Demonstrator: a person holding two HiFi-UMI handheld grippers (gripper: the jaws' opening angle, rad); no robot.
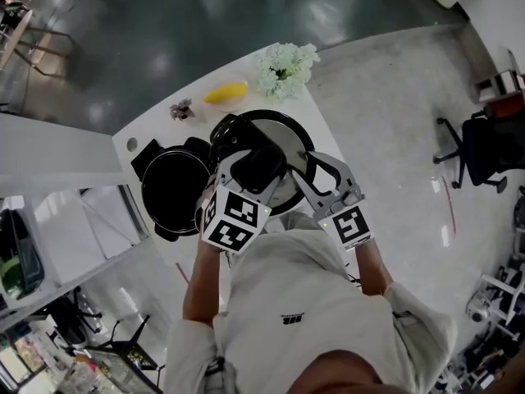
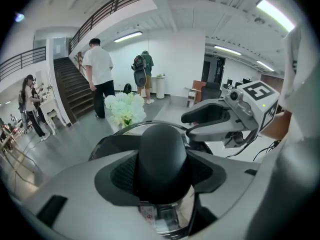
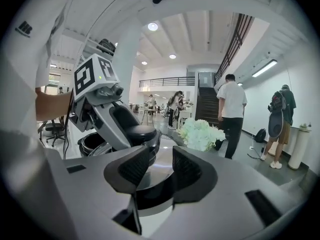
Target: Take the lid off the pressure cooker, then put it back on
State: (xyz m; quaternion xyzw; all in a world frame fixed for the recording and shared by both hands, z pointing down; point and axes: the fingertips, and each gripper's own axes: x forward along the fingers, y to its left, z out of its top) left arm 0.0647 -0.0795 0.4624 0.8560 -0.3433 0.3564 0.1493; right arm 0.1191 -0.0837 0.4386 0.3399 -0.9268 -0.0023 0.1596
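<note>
Jaws of the left gripper (image 2: 162, 160) clamp the lid (image 1: 287, 138) knob (image 2: 162, 149), the right gripper (image 3: 155, 166) its rim, beside pot (image 1: 174, 189) and flowers (image 1: 285, 68).

Left tool (image 1: 261, 165) clamped, right tool (image 1: 308, 167) clamped alongside

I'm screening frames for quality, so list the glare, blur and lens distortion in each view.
Head view: sharp, lamp reflections on the glossy floor. Left gripper view: fisheye bend, black corners, ceiling lamp blown out, lid knob soft up close. Right gripper view: same fisheye bend, near jaws soft, flowers sharper.
</note>
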